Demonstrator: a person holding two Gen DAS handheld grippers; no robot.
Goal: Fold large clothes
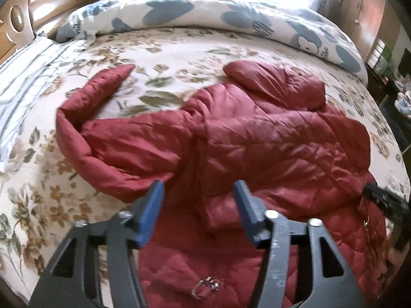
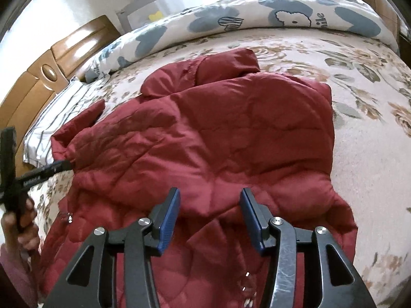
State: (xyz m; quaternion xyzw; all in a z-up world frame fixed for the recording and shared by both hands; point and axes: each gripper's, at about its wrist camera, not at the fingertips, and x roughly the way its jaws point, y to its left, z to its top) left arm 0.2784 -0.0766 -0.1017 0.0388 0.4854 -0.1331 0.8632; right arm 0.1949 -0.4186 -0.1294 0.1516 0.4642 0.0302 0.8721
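A dark red quilted jacket [image 1: 269,138] lies spread on the floral bedspread [image 1: 179,48]. In the left wrist view one sleeve [image 1: 102,95] runs out to the left and bends away, and the hood [image 1: 277,82] lies at the far end. My left gripper [image 1: 197,192] hovers open over the jacket's near part, with nothing between its blue pads. In the right wrist view the jacket [image 2: 205,133] has a side folded over its body. My right gripper [image 2: 210,197] hangs open above the folded edge, its pads clear of the fabric. A metal zipper pull [image 1: 205,286] shows near the hem.
A blue-and-white rolled duvet [image 1: 205,15] lies along the bed's far edge. A striped pillow [image 1: 23,89] and the wooden headboard [image 1: 23,10] are on the left. A hand [image 2: 23,220] holds the other gripper's black frame at the left of the right wrist view.
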